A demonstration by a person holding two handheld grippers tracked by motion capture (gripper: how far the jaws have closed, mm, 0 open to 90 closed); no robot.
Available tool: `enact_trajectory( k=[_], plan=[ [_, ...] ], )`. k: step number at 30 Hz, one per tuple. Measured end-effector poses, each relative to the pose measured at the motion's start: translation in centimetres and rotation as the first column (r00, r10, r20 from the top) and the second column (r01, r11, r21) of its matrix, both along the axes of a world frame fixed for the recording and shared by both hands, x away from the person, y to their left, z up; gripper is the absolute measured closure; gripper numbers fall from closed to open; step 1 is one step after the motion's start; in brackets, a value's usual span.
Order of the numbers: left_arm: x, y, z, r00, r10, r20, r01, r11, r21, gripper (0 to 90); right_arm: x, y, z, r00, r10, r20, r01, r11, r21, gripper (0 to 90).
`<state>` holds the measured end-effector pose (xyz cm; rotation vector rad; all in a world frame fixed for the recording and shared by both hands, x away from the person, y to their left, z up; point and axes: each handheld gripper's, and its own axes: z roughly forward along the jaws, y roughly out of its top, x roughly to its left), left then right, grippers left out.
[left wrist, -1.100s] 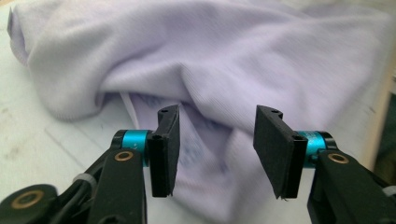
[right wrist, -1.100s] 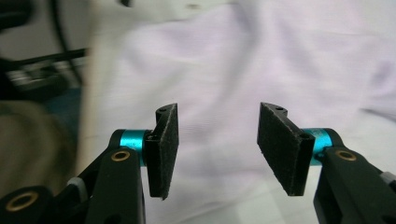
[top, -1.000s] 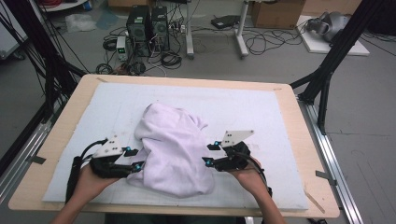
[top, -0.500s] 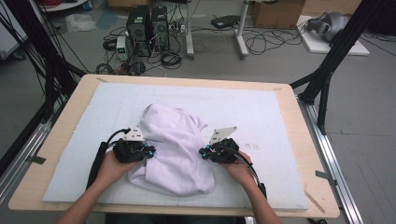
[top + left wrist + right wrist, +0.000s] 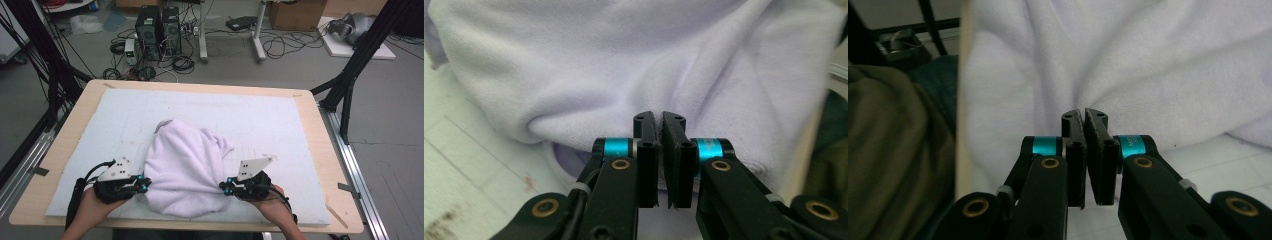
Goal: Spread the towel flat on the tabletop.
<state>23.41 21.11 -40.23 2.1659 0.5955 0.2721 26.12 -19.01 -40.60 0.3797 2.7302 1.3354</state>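
Pinching garment (image 5: 187,167), both grippers' jaws just closed, hands drawn apart

- we see the pale lilac garment (image 5: 187,167) as soft, matt fleecy cloth with a fine nap.
- under the garment, the mat (image 5: 280,125) looks matt and pale.
- around the mat, the table (image 5: 320,150) edge is smooth light wood.
- the left gripper (image 5: 659,122) has matt black plastic jaws, brass-looking rivets and glossy blue rings.
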Motion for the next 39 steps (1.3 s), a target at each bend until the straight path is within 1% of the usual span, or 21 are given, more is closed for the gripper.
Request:
enact_trajectory(
  k=[1,2,3,4,5,7,9,11,14,15,18,19,20,21,23,24,26,28,33,37,39],
  plan=[
    [-0.4,0.0,0.2,0.9999,-0.010,0.007,0.010,1.0000,0.002,84.5,-0.3,-0.1,0.3,0.9999,0.015,0.002,-0.015,1.000,0.008,86.0],
    [-0.6,0.0,0.3,0.9997,-0.013,0.020,0.013,0.9999,0.003,83.3,-0.5,-0.2,0.6,0.9996,0.026,0.008,-0.027,0.999,0.018,81.4],
    [-0.6,0.0,0.5,0.9994,-0.011,0.031,0.011,0.9999,0.002,79.8,-0.5,-0.4,0.9,0.9997,0.024,0.012,-0.024,0.999,0.029,73.7],
    [-0.3,-0.1,0.6,0.9991,-0.001,0.042,0.001,0.9999,-0.011,72.5,-0.3,-0.4,1.1,0.9997,0.022,0.010,-0.023,0.999,0.044,68.5],
    [0.1,-0.1,0.8,0.9987,0.008,0.050,-0.007,0.9998,-0.019,65.8,0.2,-0.7,1.3,1.0000,0.008,0.004,-0.008,0.998,0.055,66.7],
    [1.5,-0.3,0.8,0.9978,0.039,0.054,-0.036,0.9983,-0.046,60.1,1.4,-0.8,1.3,0.9988,-0.038,0.029,0.037,0.998,0.056,64.7],
    [2.8,-0.6,0.6,0.9965,0.052,0.065,-0.050,0.9980,-0.040,57.4,2.7,-0.8,0.7,0.9970,-0.073,0.024,0.071,0.996,0.058,63.8],
    [4.4,-1.0,0.1,0.9964,0.064,0.056,-0.062,0.9973,-0.040,56.8,3.8,-0.3,-0.2,0.9948,-0.100,0.018,0.100,0.994,0.036,62.5],
    [6.4,-1.5,-1.0,0.9968,0.071,0.037,-0.071,0.9974,-0.007,56.2,5.0,0.5,-1.7,0.9922,-0.124,-0.006,0.124,0.992,0.006,60.1],
    [7.0,-1.6,-1.6,0.9969,0.075,0.025,-0.076,0.9970,0.016,55.9,5.2,0.7,-2.1,0.9918,-0.128,-0.008,0.128,0.992,0.004,58.3],
    [8.3,-2.1,-3.4,0.9953,0.086,-0.046,-0.082,0.9936,0.077,54.0,5.9,1.3,-3.2,0.9902,-0.136,-0.033,0.136,0.991,-0.006,57.6],
    [8.4,-2.2,-3.7,0.9957,0.072,-0.059,-0.067,0.9950,0.073,55.3,6.1,1.6,-3.5,0.9905,-0.134,-0.034,0.133,0.991,-0.025,61.0],
    [8.3,-2.3,-3.6,0.9964,0.067,-0.052,-0.064,0.9953,0.073,58.5,6.1,1.9,-3.9,0.9912,-0.127,-0.038,0.125,0.991,-0.050,65.0],
    [8.1,-2.4,-3.5,0.9978,0.048,-0.045,-0.045,0.9961,0.076,66.2,6.1,2.0,-4.1,0.9912,-0.129,-0.030,0.127,0.991,-0.047,70.7],
    [7.5,-2.7,-3.3,0.9989,0.041,-0.024,-0.039,0.9949,0.093,79.3,6.2,1.8,-4.0,0.9931,-0.113,-0.032,0.112,0.993,-0.034,85.1],
    [7.5,-2.6,-3.2,0.9987,0.042,-0.027,-0.040,0.9951,0.091,82.3,6.2,1.7,-4.0,0.9926,-0.113,-0.044,0.112,0.993,-0.033,86.1],
    [7.2,-2.2,-3.0,0.9978,0.051,-0.043,-0.048,0.9966,0.066,84.1,6.0,1.2,-3.7,0.9924,-0.112,-0.051,0.111,0.993,-0.027,86.5],
    [6.7,-1.8,-2.8,0.9974,0.057,-0.045,-0.054,0.9972,0.051,84.8,5.4,0.5,-3.1,0.9929,-0.113,-0.037,0.113,0.993,-0.019,86.9],
    [4.5,-1.3,-1.9,0.9988,0.036,-0.032,-0.035,0.9991,0.024,85.1,3.3,-0.9,-1.6,0.9958,-0.092,-0.008,0.092,0.996,-0.005,87.1],
    [2.4,-1.1,-1.3,0.9997,0.000,-0.025,0.000,1.0000,-0.004,85.1,1.3,-1.6,-1.3,0.9977,-0.065,-0.021,0.065,0.998,0.009,87.3],
    [1.5,-1.1,-1.2,0.9994,-0.029,-0.020,0.029,0.9995,-0.013,84.5,0.3,-1.9,-1.2,0.9985,-0.042,-0.035,0.043,0.999,0.029,86.9]
  ],
)
